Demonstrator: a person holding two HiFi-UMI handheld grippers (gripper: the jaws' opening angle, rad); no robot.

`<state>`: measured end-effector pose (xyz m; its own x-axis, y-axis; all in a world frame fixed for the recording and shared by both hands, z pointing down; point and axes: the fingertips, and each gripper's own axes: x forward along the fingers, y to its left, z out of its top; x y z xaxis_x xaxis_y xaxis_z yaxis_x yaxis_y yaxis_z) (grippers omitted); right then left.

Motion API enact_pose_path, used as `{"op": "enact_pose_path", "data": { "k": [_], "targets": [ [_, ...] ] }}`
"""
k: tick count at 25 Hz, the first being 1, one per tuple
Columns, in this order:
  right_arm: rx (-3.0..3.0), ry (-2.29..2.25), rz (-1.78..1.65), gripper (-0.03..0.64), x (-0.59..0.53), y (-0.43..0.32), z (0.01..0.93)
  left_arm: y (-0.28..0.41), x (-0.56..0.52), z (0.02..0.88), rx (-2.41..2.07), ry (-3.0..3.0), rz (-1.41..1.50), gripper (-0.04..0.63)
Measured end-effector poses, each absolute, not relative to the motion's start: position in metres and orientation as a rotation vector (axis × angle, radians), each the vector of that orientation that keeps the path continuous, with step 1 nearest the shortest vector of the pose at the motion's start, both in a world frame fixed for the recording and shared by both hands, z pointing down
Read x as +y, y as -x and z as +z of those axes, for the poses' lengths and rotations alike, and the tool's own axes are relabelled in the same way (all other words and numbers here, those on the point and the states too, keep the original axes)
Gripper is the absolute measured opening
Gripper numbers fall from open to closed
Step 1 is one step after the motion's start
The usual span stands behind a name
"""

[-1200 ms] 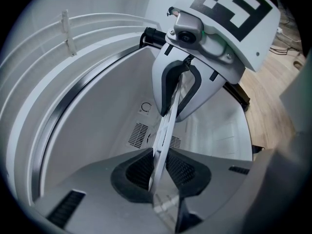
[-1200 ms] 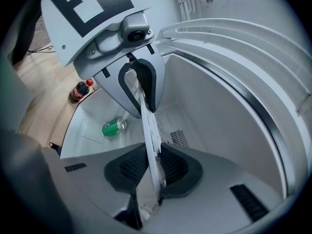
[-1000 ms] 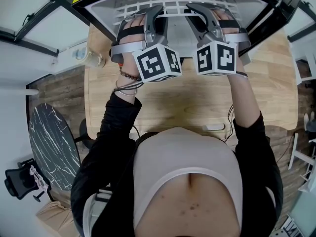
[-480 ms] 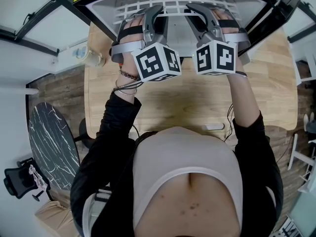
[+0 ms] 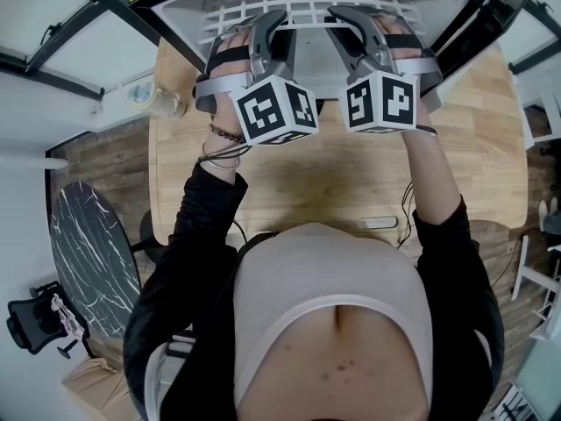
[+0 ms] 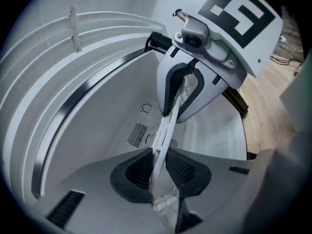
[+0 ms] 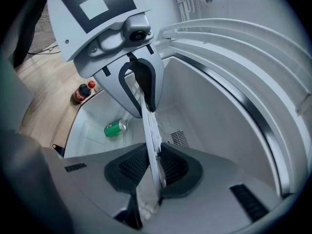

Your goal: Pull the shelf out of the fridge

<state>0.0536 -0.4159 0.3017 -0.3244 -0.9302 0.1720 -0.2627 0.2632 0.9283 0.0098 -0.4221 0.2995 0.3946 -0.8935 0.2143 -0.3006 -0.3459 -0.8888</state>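
Note:
The white wire shelf (image 5: 302,10) lies inside the open white fridge (image 5: 193,7) at the top of the head view. Both grippers reach in side by side at its front edge. My left gripper (image 5: 273,20) is shut on the shelf; in the left gripper view the thin white shelf edge (image 6: 165,130) runs between the black pads (image 6: 139,169). My right gripper (image 5: 346,16) is shut on the same edge (image 7: 148,130), pinched between its pads (image 7: 173,167). Each gripper view shows the other gripper clamped on the shelf further along.
A green can (image 7: 115,128) lies inside the fridge, and a cola bottle (image 7: 83,92) lies on the wooden table (image 5: 351,182). The black fridge door (image 5: 486,24) stands open at the right. A round dark marble table (image 5: 92,253) is at the left.

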Motion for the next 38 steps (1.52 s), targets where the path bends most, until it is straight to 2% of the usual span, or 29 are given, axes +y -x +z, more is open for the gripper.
{"op": "enact_pose_path", "data": {
  "k": [38],
  "targets": [
    [-1.764,-1.091,-1.094,0.084,-0.401,-0.052,0.302,-0.008,-0.406,0.302,0.985,1.844,-0.998,0.067]
  ]
}}
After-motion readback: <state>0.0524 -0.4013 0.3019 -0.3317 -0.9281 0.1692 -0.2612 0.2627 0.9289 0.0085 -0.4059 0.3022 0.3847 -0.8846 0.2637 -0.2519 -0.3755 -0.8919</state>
